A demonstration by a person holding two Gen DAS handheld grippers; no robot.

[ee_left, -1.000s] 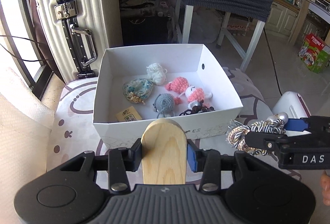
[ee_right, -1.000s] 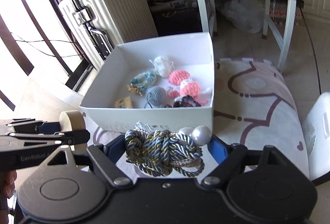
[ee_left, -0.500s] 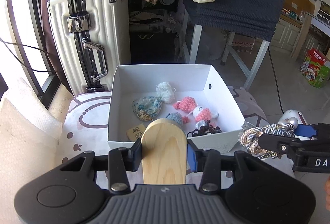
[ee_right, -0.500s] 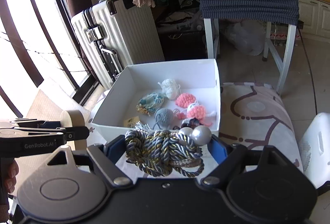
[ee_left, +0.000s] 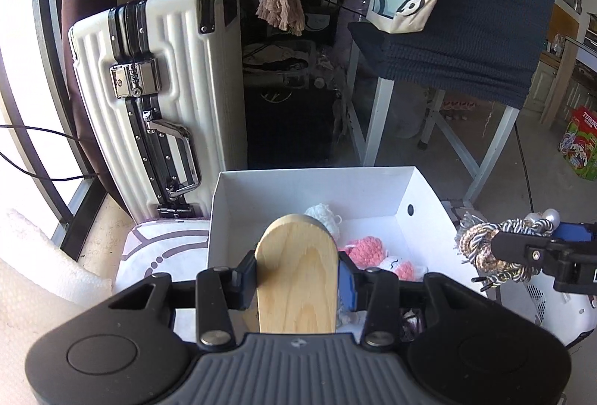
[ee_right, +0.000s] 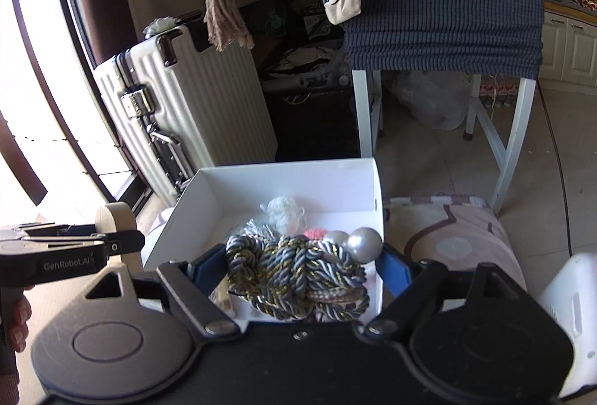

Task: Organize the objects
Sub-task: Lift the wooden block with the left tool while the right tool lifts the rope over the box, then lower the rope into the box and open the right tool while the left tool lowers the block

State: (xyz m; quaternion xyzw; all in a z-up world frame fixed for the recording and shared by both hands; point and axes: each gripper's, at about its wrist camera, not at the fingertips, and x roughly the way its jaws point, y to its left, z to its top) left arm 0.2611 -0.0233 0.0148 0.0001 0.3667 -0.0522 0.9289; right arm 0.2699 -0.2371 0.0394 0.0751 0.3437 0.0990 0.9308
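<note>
Since the frame a second earlier, you had carried both tools forward and up: the open white cardboard box [ee_left: 429, 196] sat lower in both views and its near wall had slipped behind the tools.

Your left tool [ee_left: 297, 280] was clenched on the flat, round-topped pale wooden piece [ee_left: 296, 274], held upright above the near edge of the box. Your right tool [ee_right: 304, 267] was clenched on the bundle of twisted grey, white and gold cord [ee_right: 294, 274], also above the near edge, towards the box's right side.

Risks, as judged from these views:
- The two pearl-like beads [ee_right: 363, 244] sat at the outer edge of the bundle; loose loops could snag a finger on release and drag the cord back out of the box.
- The wooden piece, dropped on end, could tip against the wall or land on the soft items.
- Both tools were close over one opening; releasing together could make them collide.

Count: one box; one wooden piece; one cord bundle; two beads. Inside the box, one white yarn ball [ee_right: 284, 209] and pink crochet pieces [ee_left: 363, 248] were visible; the number of pink pieces could not be told, and other contents were hidden.
</note>
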